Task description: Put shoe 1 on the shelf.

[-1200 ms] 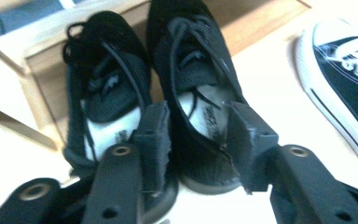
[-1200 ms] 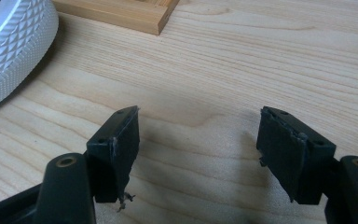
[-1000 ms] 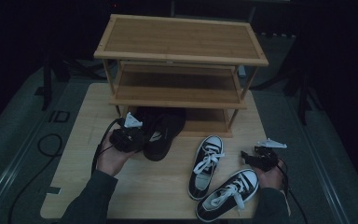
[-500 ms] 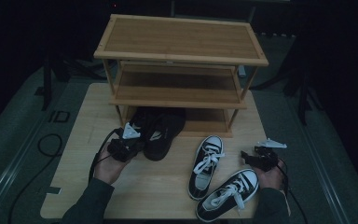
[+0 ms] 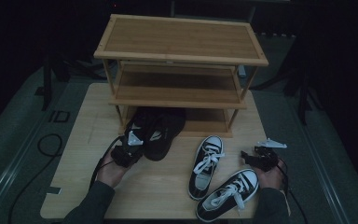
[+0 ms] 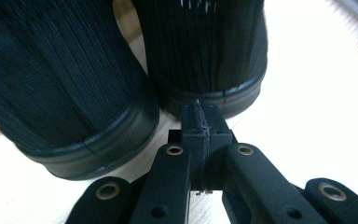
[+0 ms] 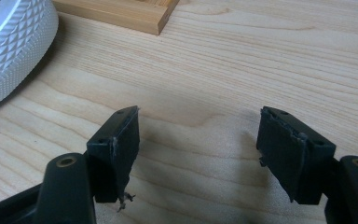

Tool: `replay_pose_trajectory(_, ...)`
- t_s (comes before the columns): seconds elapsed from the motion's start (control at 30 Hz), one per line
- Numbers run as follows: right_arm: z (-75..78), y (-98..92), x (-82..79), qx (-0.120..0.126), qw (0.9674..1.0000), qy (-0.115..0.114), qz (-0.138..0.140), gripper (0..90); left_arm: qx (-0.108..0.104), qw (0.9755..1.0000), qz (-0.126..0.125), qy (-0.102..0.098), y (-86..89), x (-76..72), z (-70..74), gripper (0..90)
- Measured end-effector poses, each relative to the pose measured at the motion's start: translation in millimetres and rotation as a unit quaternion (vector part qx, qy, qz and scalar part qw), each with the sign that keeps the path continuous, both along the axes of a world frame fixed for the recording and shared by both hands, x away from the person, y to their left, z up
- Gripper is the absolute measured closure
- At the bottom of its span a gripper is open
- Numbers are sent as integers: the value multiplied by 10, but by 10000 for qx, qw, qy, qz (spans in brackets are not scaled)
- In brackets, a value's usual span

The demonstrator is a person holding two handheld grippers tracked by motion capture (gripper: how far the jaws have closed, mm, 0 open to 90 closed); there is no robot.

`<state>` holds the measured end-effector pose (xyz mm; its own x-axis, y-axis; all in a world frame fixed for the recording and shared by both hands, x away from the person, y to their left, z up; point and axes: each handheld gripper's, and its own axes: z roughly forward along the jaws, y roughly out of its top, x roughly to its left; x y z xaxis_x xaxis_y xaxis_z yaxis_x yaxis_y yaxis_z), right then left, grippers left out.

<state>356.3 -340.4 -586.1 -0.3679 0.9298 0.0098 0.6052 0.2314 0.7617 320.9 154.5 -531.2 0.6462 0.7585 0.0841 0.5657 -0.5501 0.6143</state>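
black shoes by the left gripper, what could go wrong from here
The left gripper is shut on nothing, its tips at the heel of the right-hand black shoe; pushing forward would likely shove the shoe rather than pick it up. The two black shoes lie tight together, so moving one may drag the left-hand black shoe. They sit at the shoe rack, whose front post could snag a lift.

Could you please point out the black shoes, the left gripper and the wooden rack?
black shoes [image 5: 161, 133], high view, the right shoe's upper.
left gripper [image 6: 200, 122], left gripper view, the shut fingers' tips.
wooden rack [image 5: 177, 39], high view, top shelf.
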Motion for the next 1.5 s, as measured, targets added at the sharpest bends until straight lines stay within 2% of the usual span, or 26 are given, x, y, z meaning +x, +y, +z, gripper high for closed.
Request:
replay_pose_trajectory(0.27, 0, 0, 0, 2, 10000, 0, 0, 294, 120, 9998, -9, 180, -25, 14, -198, 900)
replay_pose_trajectory(0.47, 0, 0, 0, 1, 10000, 0, 1, 294, 293, 9991, -193, 248, -116, -7, -267, 900)
replay_pose_trajectory(0.63, 0, 0, 0, 0, 10000, 0, 1, 293, 350, 9989, -203, 215, -184, 14, -270, 900)
replay_pose_trajectory(0.77, 0, 0, 0, 1, 10000, 0, 1, 293, 511, 9984, -169, 158, -212, 52, -263, 900)
replay_pose_trajectory(0.8, 0, 0, 0, 1, 10000, 0, 1, 294, 474, 9986, -141, 208, -208, 80, -259, 900)
replay_pose_trajectory(1.07, 0, 1, 0, 0, 10000, 0, -1, 293, 427, 9990, 41, 141, -277, 168, -247, 900)
replay_pose_trajectory(1.23, 0, 0, 0, 2, 10000, 0, 0, 293, 424, 9990, -74, 113, -369, 131, -252, 900)
replay_pose_trajectory(1.37, 0, 0, 0, 1, 10000, 0, 2, 293, 373, 9990, -222, 126, -433, 42, -256, 900)
replay_pose_trajectory(1.5, 0, 1, 0, 3, 10000, 0, 1, 293, 487, 9979, -413, 114, -520, -3, -272, 900)
